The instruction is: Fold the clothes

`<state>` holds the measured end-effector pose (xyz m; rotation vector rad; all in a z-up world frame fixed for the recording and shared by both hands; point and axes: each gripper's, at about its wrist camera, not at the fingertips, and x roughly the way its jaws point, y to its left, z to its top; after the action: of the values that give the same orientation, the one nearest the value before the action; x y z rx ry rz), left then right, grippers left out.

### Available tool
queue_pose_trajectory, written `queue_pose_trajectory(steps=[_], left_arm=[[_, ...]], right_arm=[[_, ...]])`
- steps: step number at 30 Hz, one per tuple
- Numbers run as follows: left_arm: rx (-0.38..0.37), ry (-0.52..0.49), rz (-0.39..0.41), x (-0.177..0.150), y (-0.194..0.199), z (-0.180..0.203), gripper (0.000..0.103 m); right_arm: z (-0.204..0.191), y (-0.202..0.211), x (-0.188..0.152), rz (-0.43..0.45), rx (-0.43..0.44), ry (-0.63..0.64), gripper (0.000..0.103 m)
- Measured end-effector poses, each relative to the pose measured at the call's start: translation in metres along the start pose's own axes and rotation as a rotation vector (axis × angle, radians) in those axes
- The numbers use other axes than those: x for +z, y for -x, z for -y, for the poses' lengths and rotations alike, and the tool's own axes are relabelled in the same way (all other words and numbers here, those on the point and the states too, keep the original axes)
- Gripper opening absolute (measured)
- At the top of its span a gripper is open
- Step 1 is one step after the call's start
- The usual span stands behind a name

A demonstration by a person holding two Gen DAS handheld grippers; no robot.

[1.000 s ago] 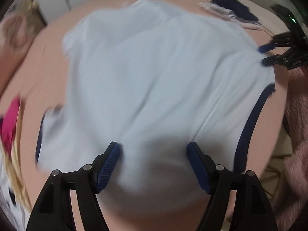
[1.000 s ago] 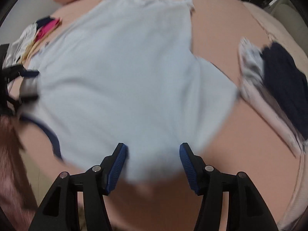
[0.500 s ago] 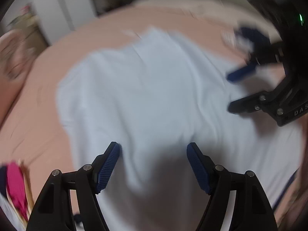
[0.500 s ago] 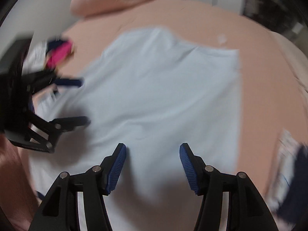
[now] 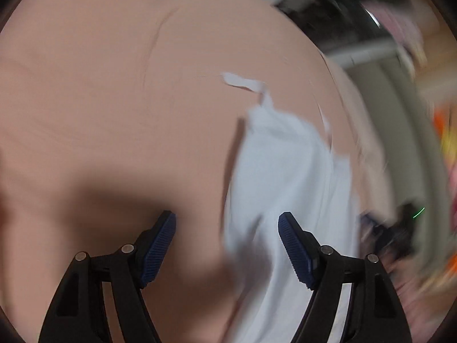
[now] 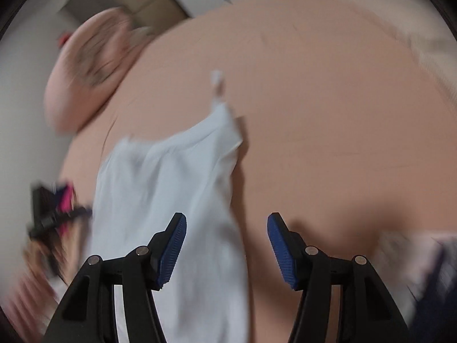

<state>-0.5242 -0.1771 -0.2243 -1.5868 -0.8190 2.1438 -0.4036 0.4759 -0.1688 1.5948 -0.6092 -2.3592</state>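
Peach bedsheet (image 5: 114, 108) covers most of both wrist views, lightly creased. We note a pale blue garment (image 5: 288, 177) bunched into a long narrow strip on the sheet, with a small white tag or strap (image 5: 242, 81) beyond its far end. We find the left gripper (image 5: 227, 245) with jaws spread apart, holding nothing; the garment lies under its right finger. The right gripper (image 6: 227, 247) likewise stands apart and empty, the garment passing beneath its left finger. A pink pillow (image 6: 85, 71) sits at the sheet's far left in the right view. Both views are motion-blurred.
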Motion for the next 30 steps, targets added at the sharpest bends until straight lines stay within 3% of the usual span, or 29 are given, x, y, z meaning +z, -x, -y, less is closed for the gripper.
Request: queue_pose_trajectory(steps=[4, 7, 8, 9, 10, 11, 12, 16, 20, 22, 24, 26, 28, 30], left_arm=[[0.027, -0.056, 0.003, 0.022, -0.022, 0.025, 0.073], [0.068, -0.175, -0.018, 0.024, -0.046, 0.057, 0.072], [0.090, -0.213, -0.015, 0.024, -0.053, 0.068, 0.048], [0.147, -0.267, 0.012, 0.024, -0.058, 0.082, 0.002], [0.211, -0.319, 0.047, 0.022, -0.059, 0.095, 0.004], [0.220, -0.363, 0.077, 0.018, -0.056, 0.107, 0.004], [0.207, -0.419, 0.106, 0.010, -0.048, 0.122, 0.004], [0.237, -0.732, 0.173, -0.053, 0.007, 0.168, 0.004], [0.210, -0.916, 0.137, -0.138, 0.058, 0.168, 0.004], [0.211, -0.955, 0.058, -0.175, 0.062, 0.158, 0.006], [0.198, -0.942, -0.112, -0.211, 0.050, 0.140, 0.009], [0.250, -0.931, -0.192, -0.235, 0.034, 0.126, 0.011], [0.307, -0.912, -0.224, -0.251, 0.025, 0.120, 0.015], [0.303, -0.865, -0.172, -0.260, 0.034, 0.123, 0.016]], right_arm=[[0.008, -0.047, 0.032, -0.094, 0.005, -0.044, 0.062], [-0.005, -0.051, 0.041, -0.083, 0.060, -0.010, 0.062], [-0.009, -0.052, 0.044, -0.080, 0.079, 0.002, 0.061], [-0.016, -0.058, 0.047, -0.079, 0.093, 0.009, 0.058], [-0.022, -0.065, 0.049, -0.079, 0.108, 0.015, 0.039], [-0.028, -0.060, 0.050, -0.061, 0.115, 0.038, 0.007], [-0.033, -0.054, 0.050, -0.043, 0.122, 0.062, 0.003], [-0.064, 0.002, 0.013, 0.002, 0.213, 0.271, 0.003], [-0.068, 0.084, -0.075, 0.007, 0.174, 0.511, 0.003], [-0.057, 0.109, -0.120, -0.029, 0.136, 0.562, 0.003], [-0.039, 0.110, -0.162, -0.128, 0.090, 0.571, 0.003], [-0.023, 0.098, -0.195, -0.239, 0.059, 0.550, 0.004], [-0.031, 0.102, -0.197, -0.208, 0.025, 0.547, 0.005], [-0.039, 0.106, -0.198, -0.173, -0.011, 0.544, 0.006]])
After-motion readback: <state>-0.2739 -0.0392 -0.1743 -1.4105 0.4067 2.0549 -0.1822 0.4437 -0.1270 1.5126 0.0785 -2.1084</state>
